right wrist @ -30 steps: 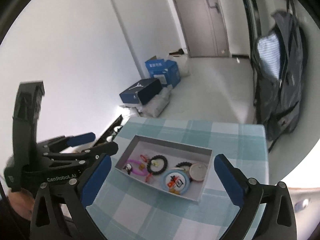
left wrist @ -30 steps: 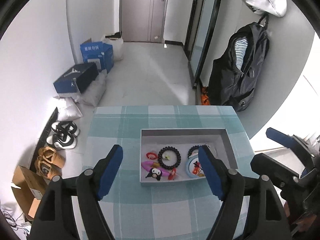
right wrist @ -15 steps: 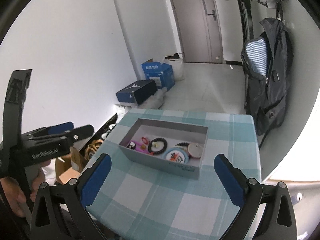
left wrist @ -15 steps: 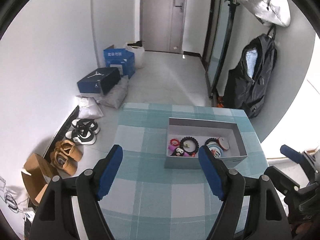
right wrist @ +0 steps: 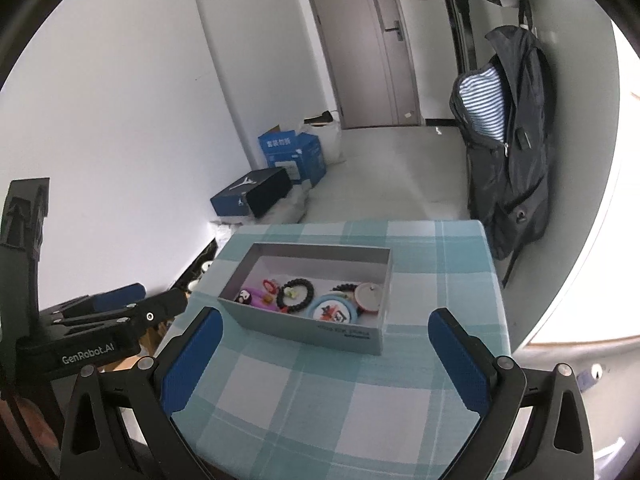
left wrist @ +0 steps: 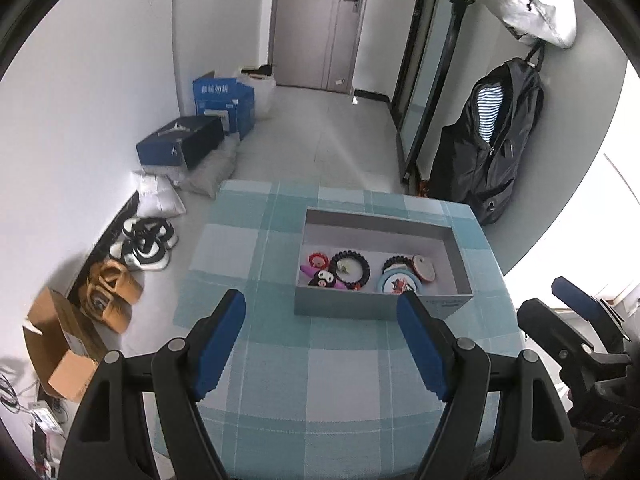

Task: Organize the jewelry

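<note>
Both your tools are empty: the left gripper (left wrist: 320, 344) and the right gripper (right wrist: 326, 356) each have their jaws spread wide over bare checked tablecloth (right wrist: 304, 408), holding nothing. Just ahead of both sits the grey box (left wrist: 340, 307), and all the jewelry lies in it. The black bead bracelet (left wrist: 349, 267) looks light and loose, likely to sag and roll; pinch it across the beads at one side. The round blue case (left wrist: 398, 283) beside it seems stiff and smooth, so take it by the rim. The box walls will crowd your fingers, so come in from above. Beyond the table hangs a black backpack (right wrist: 506, 152), well clear.
</note>
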